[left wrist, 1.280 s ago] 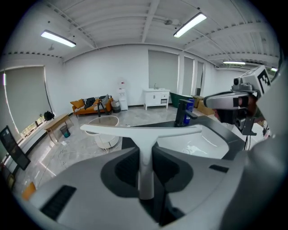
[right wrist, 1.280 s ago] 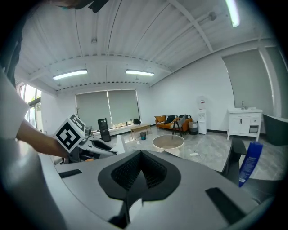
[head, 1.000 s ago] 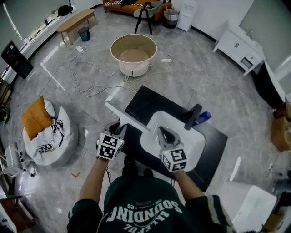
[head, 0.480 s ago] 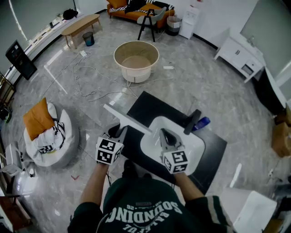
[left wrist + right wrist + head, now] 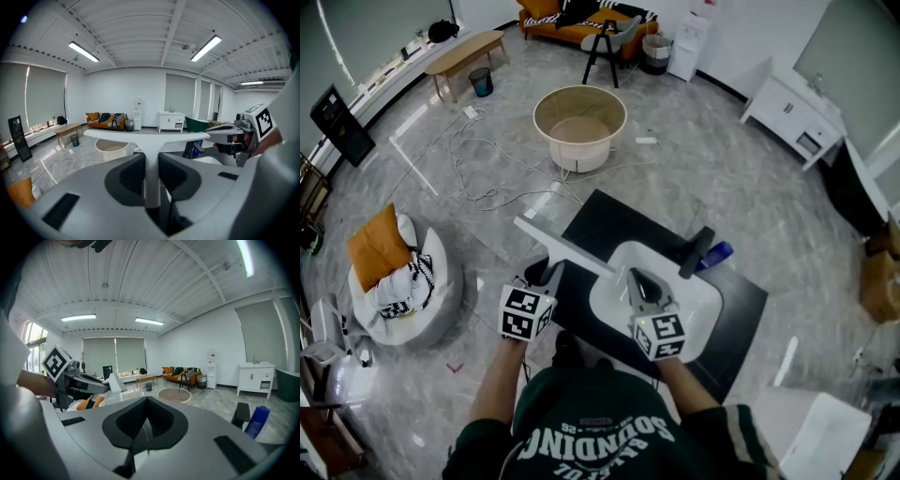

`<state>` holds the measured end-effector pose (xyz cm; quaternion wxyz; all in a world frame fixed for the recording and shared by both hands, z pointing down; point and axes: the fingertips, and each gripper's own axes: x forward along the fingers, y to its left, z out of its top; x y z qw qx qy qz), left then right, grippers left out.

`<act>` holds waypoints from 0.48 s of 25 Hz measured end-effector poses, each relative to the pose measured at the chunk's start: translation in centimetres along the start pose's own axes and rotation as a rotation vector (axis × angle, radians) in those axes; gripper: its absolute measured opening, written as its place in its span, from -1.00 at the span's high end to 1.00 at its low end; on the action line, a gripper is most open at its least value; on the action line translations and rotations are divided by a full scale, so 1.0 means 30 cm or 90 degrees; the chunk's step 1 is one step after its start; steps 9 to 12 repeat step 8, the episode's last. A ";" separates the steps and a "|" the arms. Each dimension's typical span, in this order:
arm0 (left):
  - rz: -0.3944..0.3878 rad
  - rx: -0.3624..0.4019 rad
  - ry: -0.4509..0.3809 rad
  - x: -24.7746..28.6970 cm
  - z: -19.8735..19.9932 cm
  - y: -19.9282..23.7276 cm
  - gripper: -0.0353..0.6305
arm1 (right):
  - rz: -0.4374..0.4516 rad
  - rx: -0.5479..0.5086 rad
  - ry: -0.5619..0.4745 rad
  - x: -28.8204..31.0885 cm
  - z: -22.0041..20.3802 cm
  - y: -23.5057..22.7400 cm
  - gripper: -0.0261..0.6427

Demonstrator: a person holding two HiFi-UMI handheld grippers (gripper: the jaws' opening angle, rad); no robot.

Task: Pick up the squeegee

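Observation:
The squeegee (image 5: 562, 246) is white and T-shaped, its long blade slanting over the left edge of the black table (image 5: 600, 220). My left gripper (image 5: 548, 274) is shut on its handle. In the left gripper view the handle (image 5: 151, 187) runs up between the dark pads (image 5: 129, 176) to the crossbar (image 5: 145, 136), which is held level in the air. My right gripper (image 5: 637, 279) hovers over the white basin (image 5: 698, 300). Its jaws (image 5: 146, 420) are shut with nothing between them.
A black faucet (image 5: 696, 249) and a blue bottle (image 5: 720, 251) stand at the basin's far side. On the floor beyond the table are a round beige tub (image 5: 578, 117) and loose cables (image 5: 487, 169). A bean bag with an orange cushion (image 5: 403, 281) lies at the left.
The left gripper has risen a little with the squeegee and has held still for the last half second. The right gripper has not moved.

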<state>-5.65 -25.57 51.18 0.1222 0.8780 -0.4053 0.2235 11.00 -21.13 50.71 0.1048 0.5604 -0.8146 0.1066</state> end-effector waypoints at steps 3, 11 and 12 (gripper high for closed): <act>-0.004 -0.003 0.004 0.006 -0.004 -0.001 0.67 | -0.002 0.000 0.002 0.002 -0.002 -0.001 0.92; -0.008 -0.005 0.010 0.013 -0.013 0.005 0.67 | -0.002 -0.002 0.004 0.010 -0.011 0.001 0.92; -0.008 -0.005 0.010 0.013 -0.013 0.005 0.67 | -0.002 -0.002 0.004 0.010 -0.011 0.001 0.92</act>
